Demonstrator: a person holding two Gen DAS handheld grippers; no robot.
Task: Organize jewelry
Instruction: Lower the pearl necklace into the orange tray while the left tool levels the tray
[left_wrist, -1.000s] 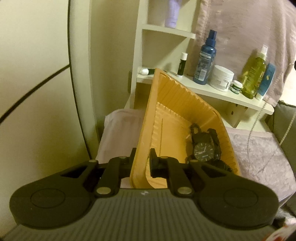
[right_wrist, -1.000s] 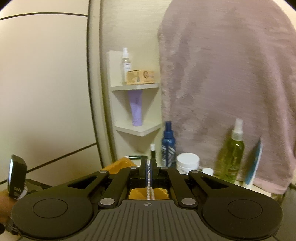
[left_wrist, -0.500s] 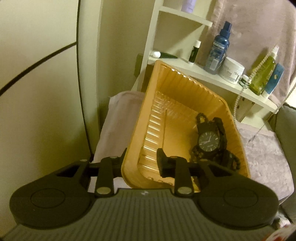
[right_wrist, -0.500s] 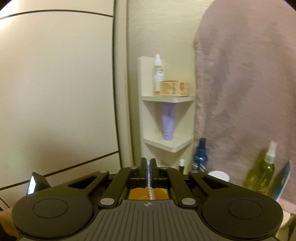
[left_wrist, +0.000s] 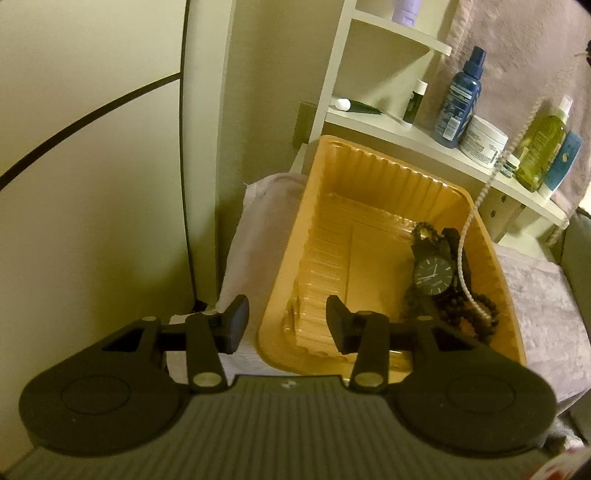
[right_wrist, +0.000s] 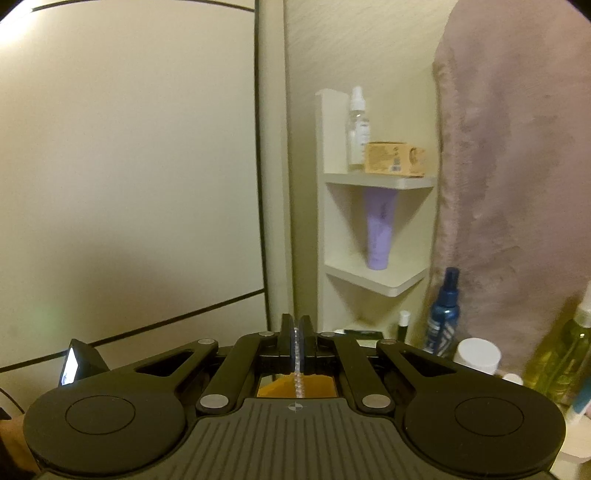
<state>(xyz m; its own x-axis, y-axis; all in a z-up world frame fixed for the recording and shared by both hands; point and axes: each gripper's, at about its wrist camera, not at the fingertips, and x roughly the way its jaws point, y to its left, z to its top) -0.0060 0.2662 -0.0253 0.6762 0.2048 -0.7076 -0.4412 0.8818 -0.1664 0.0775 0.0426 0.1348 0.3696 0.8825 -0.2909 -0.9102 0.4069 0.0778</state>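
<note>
- Left wrist view: the left gripper (left_wrist: 287, 319) has its fingers spread wide, holding nothing.
- Left wrist view: the near left corner of the orange tray (left_wrist: 373, 236) sits between the two fingers; the left finger is outside the tray wall, the right finger inside it. Contact with the wall cannot be confirmed.
- Left wrist view: the tray rests ahead of the gripper on a pale cloth-covered surface (left_wrist: 535, 291).
- Left wrist view: a black watch (left_wrist: 433, 275) lies in the tray, ahead and to the right of the right finger, with a dark bead bracelet (left_wrist: 469, 314) beside and partly under it.
- Left wrist view: a white pearl strand (left_wrist: 480, 199) hangs down from the upper right, and its lower end reaches into the tray across the watch and beads.
- Left wrist view: farther ahead, a white shelf (left_wrist: 424, 144) carries a blue spray bottle (left_wrist: 460, 99), a white jar (left_wrist: 484, 142) and a yellow-green bottle (left_wrist: 543, 155).
- Right wrist view: the right gripper (right_wrist: 296, 328) has its fingers pressed together, pinching the pearl strand (right_wrist: 298, 380), which drops straight below the tips.
- Right wrist view: a patch of the orange tray (right_wrist: 280, 387) shows directly beneath the fingers.
- Right wrist view: ahead and right stand a corner shelf (right_wrist: 380, 181), a lilac tube (right_wrist: 378, 236) and a pink hanging cloth (right_wrist: 517, 166).
</note>
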